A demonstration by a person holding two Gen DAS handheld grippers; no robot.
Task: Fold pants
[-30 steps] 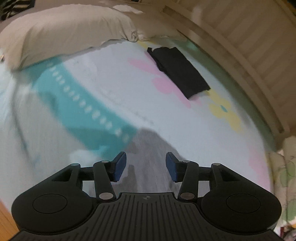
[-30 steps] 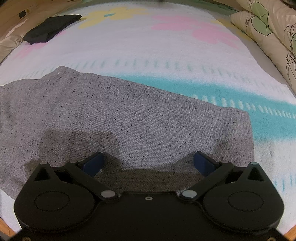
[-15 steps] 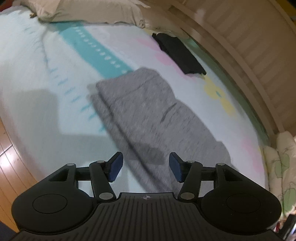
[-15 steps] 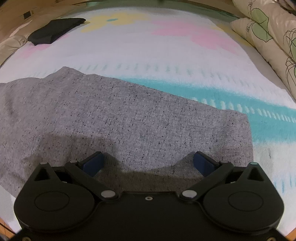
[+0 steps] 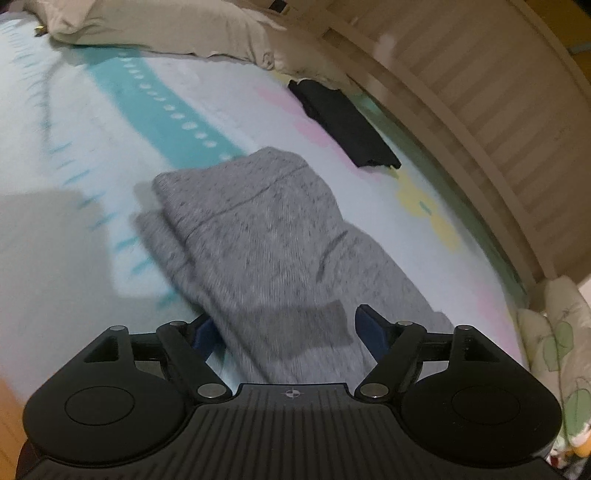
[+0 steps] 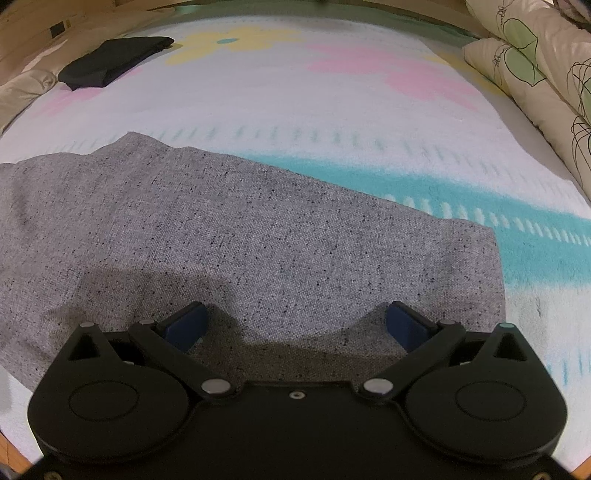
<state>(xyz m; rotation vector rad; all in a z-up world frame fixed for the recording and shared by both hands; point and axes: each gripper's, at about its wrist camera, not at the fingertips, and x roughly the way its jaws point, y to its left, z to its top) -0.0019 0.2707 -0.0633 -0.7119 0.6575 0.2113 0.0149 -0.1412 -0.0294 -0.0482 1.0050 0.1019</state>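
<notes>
Grey speckled pants (image 5: 273,236) lie flat on the bed, the waistband end far from my left gripper. They also fill the lower half of the right wrist view (image 6: 229,236). My left gripper (image 5: 286,332) is open, its jaws wide apart over the near edge of the pants, and holds nothing. My right gripper (image 6: 295,325) is open wide just above the pants' near edge, with one end of the cloth to its right.
A folded black garment (image 5: 343,122) lies near the slatted headboard (image 5: 498,110); it also shows in the right wrist view (image 6: 110,62). A beige pillow (image 5: 166,33) lies at the far left. Floral pillows (image 6: 535,66) line the right side. The sheet (image 6: 295,96) has flower and teal prints.
My left gripper has swung back over the bed edge so the pants now lie in front of it, and its jaws have opened wider. The right gripper has barely moved.
</notes>
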